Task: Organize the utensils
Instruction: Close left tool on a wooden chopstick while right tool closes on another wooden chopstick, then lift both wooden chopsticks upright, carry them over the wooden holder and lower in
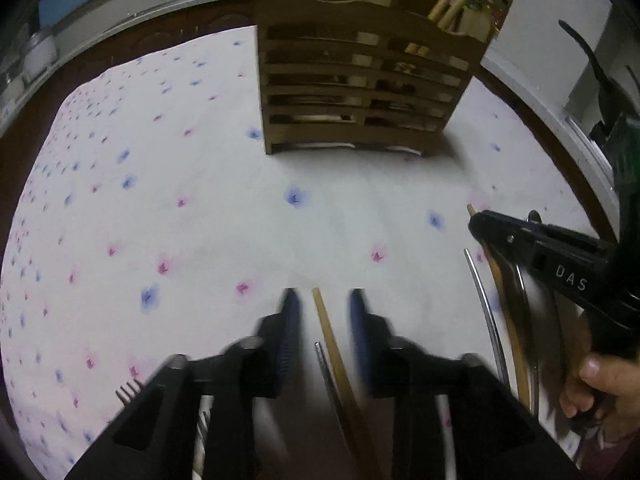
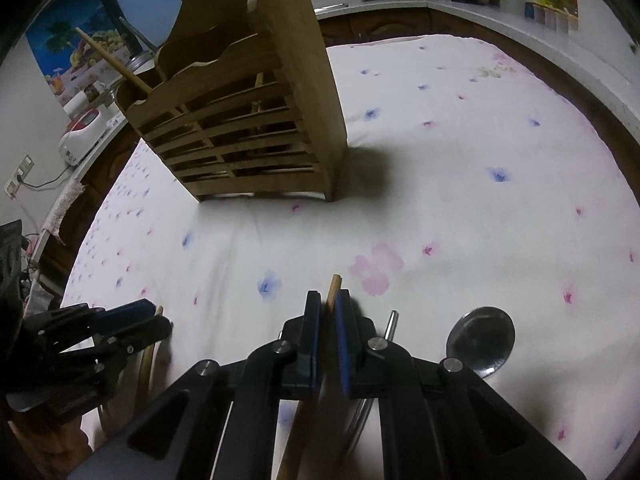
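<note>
black claw [image 2: 328, 312] | blue pads [image 2: 343, 320] | silver screws | "DAS" lettering

You are seeing wooden chopsticks [image 2: 332, 292], a spoon [image 2: 482, 338] and a fork [image 1: 128, 392] lying before the slatted wooden holder [image 2: 248, 120], which is standing upright.

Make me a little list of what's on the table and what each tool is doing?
Holder: wooden slatted utensil holder standing upright on the flowered tablecloth, with wooden sticks already poking out of its top.
Left tool: open, a wooden chopstick lying between its fingers, not pinched.
Right tool: closed around a second wooden chopstick.
Spoon: metal spoon lying on the cloth beside the right tool.
Fork: fork tines showing near the left tool.
</note>
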Available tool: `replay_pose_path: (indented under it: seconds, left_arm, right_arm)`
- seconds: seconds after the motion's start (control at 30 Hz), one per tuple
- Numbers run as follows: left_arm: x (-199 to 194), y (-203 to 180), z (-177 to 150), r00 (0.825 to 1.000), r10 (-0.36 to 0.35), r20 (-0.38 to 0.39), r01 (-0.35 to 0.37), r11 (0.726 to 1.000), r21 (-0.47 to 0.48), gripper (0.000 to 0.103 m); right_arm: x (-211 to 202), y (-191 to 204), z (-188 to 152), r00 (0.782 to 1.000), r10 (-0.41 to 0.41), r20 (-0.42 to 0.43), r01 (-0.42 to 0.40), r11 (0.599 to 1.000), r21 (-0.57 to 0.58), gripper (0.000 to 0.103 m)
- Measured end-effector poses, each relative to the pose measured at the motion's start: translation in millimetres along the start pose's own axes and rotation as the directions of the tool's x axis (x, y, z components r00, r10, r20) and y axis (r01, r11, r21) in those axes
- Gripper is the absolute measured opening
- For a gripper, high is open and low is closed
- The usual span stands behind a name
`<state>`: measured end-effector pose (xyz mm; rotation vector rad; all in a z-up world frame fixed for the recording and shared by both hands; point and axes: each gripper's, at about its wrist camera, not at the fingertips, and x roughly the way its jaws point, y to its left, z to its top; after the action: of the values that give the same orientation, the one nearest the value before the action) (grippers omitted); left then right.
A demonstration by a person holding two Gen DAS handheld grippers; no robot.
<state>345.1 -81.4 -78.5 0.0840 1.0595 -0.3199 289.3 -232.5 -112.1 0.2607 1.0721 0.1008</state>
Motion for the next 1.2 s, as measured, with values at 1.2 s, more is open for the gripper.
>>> replay_pose_path:
  seconds: [1.2]
  left_arm:
    - [-156.1,15.8,-38.4,0.929,-0.091,0.358,0.138,0.985,-0.107,0.002]
  right_arm:
    - [-149.9,28.8,-21.8,0.939,0.177,0.295,-0.165,0.984,-0.065,0.005]
